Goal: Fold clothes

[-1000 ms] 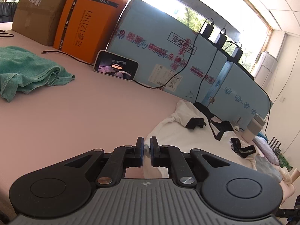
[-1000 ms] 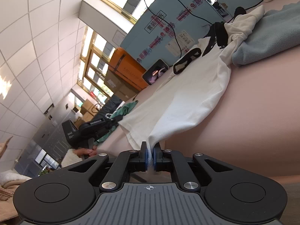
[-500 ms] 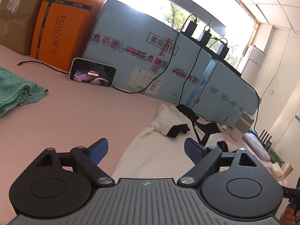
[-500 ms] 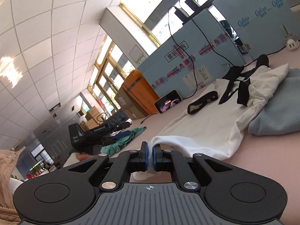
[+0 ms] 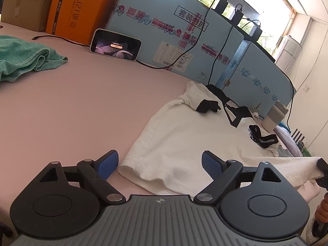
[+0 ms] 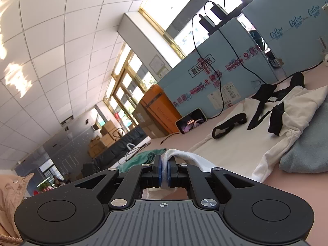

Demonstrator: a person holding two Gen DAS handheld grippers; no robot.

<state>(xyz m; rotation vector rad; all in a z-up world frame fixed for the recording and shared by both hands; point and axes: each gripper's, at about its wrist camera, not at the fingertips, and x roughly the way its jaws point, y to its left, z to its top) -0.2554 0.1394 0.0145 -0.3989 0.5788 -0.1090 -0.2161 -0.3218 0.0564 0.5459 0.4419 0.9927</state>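
1. Between the blue pads of the left tongs [image 5: 160,165] lies the near hem corner of the white T-shirt [image 5: 194,135]; a second ago these tongs were pinched together, now they stand wide with nothing gripped and the pads clear of the cloth.
2. Right tongs [image 6: 163,171] unchanged: narrow, clamped on a bunched bit of the same shirt's hem [image 6: 180,156], lifted slightly off the desk [image 5: 71,102]. In the left view that held corner shows at the right edge, pulled taut.
3. Meaning: left looks lined up to take the other hem corner, so both bottom corners could then be carried toward the collar for the first fold. Judgement only; fold not started, shirt still mostly flat and rumpled.
4. Shirt lies on the right part of the desk, collar end toward the far edge, black-trimmed sleeves [image 5: 207,106] crumpled up there.
5. Around: grey-blue cloth [image 6: 307,151] touches the shirt's right side; green towel [image 5: 24,59] well apart near the left edge; phone [image 5: 115,45] propped against the blue panels [image 5: 164,30] along the far edge; orange box [image 5: 75,6] and brown box [image 5: 22,2] beside them; cables [image 5: 170,66] run down the panels.
6. In the way: bunched sleeves and the grey-blue cloth crowding the far end may snag a clean fold; a black strap [image 5: 263,137] lies on the shirt.
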